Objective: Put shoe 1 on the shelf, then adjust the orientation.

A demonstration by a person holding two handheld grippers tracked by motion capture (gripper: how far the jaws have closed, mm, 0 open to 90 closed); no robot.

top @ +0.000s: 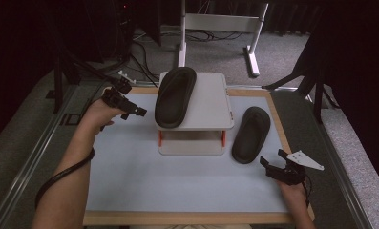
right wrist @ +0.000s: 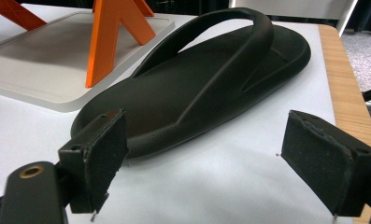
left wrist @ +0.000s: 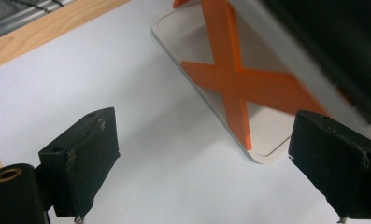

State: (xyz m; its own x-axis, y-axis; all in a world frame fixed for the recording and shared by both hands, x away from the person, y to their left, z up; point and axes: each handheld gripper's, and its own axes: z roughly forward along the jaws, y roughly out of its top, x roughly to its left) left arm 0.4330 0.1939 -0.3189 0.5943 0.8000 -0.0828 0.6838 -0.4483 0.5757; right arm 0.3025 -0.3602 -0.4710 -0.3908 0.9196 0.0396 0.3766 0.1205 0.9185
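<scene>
Rubbery black sandal [right wrist: 197, 88] at twelve o'clock of our right gripper [right wrist: 220, 163] looked light, flexible; its strap seemed best; both grippers' jaws gaped empty

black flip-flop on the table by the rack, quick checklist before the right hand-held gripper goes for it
1. Right hand-held gripper jaws open and empty: ok.
2. Black rubber flip-flop lies flat on the white table, strap up, just ahead of the jaws: ok.
3. Nothing lies between the jaws and the flip-flop's near end: ok.
4. Room beside the second black flip-flop on the top shelf of the small white rack with orange cross legs: ok.
5. Left hand-held gripper open, empty, at the rack's left side, away from the right one's path: ok.
6. Whether the jaws stand wide enough for the sole: cannot tell.
</scene>
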